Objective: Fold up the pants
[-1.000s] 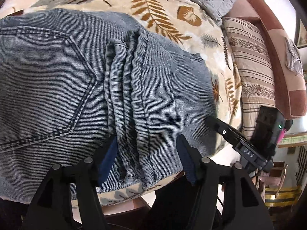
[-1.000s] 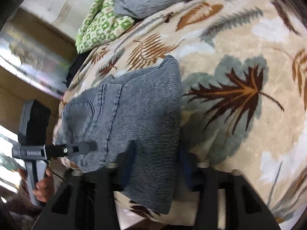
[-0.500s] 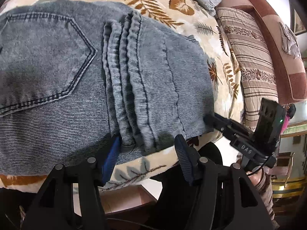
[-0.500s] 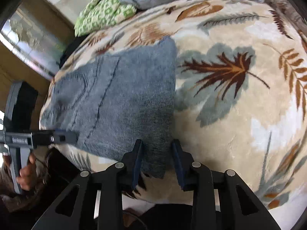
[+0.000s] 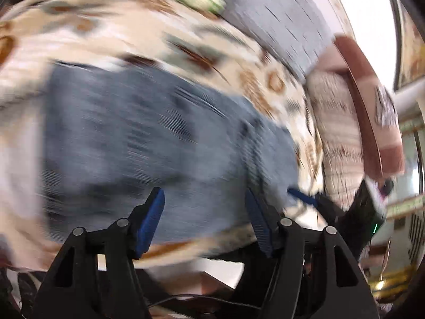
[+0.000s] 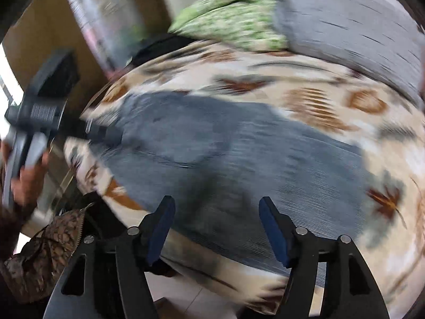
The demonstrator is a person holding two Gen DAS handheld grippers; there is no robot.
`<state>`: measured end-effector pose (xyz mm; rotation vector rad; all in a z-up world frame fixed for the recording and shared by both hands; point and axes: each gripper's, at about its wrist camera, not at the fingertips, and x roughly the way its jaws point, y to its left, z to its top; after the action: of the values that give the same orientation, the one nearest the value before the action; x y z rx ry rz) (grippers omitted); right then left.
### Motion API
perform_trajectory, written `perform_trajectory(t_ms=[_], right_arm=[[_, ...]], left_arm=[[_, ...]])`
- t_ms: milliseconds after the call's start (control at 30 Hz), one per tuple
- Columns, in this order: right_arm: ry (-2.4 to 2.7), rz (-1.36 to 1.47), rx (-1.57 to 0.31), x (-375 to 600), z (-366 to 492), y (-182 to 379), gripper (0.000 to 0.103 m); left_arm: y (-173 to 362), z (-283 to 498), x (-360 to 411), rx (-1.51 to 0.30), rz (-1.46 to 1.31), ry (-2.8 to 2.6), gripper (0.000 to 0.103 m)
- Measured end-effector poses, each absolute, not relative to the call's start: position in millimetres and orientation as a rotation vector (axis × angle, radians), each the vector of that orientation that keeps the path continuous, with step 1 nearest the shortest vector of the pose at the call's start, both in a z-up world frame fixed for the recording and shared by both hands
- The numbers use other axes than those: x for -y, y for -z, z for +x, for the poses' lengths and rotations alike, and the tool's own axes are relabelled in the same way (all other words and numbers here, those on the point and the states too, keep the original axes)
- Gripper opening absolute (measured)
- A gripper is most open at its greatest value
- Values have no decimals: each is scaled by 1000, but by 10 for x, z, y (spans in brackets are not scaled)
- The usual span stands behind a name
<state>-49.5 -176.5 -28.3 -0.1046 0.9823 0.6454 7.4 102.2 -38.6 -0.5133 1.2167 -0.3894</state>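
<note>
While blur smears the left wrist view, the left gripper [image 5: 204, 223] hangs above the pants [image 5: 148, 143] on the blanket [image 5: 79, 34], jaws opening, holding nothing. From the right wrist, the right gripper [image 6: 216, 228] hangs above the pants [image 6: 239, 154], jaws opening, empty.

Black angular left tongs [image 5: 204, 223] and right tongs [image 6: 216, 228], blue ribbed pads, silver pivot screws, brown patterned sleeve [image 6: 45, 250].

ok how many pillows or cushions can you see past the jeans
3: a green patterned pillow at the far edge, a grey one right of it, a striped beige one by the headboard. Blur may hide others.
</note>
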Motion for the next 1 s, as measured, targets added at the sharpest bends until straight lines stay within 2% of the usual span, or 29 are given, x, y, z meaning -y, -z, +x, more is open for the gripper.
perform_trajectory(t_ms=[267,400,600,700,733,767,900,933,1000], right_arm=[[-781,-407,-847,191,-874,339,76],[-766,-562,-782,-295,-1059,484,76],[-701,-735,-723,-655,-1218,777,76],[-643,-804,-664,-748,-1236,848,76],[-625,-817,-649,-778,-1228,870,76],[-612,-832,-638,-815,-1215,895,76],[-606,-860,-602,-919,-1146,894,72],[-610,-859,-597,-935,-1125,877,63],[-631,-843,-610,-933,-1067,842,43]], left_arm=[[659,416,-2175,-1257,-668,300,64],[824,692,-2346,-1278,-733,332,64],[1020,1147,-2352,-1347,-673,349,65],[1049,1233,-2329,-1352,-651,413,73],[1046,1248,-2311,-1348,-648,431,81],[1041,1264,-2277,-1343,-643,457,85],[1048,1245,-2065,-1345,-618,585,85],[1042,1218,-2009,-1339,-608,605,83],[1015,1185,-1948,-1331,-596,626,59]])
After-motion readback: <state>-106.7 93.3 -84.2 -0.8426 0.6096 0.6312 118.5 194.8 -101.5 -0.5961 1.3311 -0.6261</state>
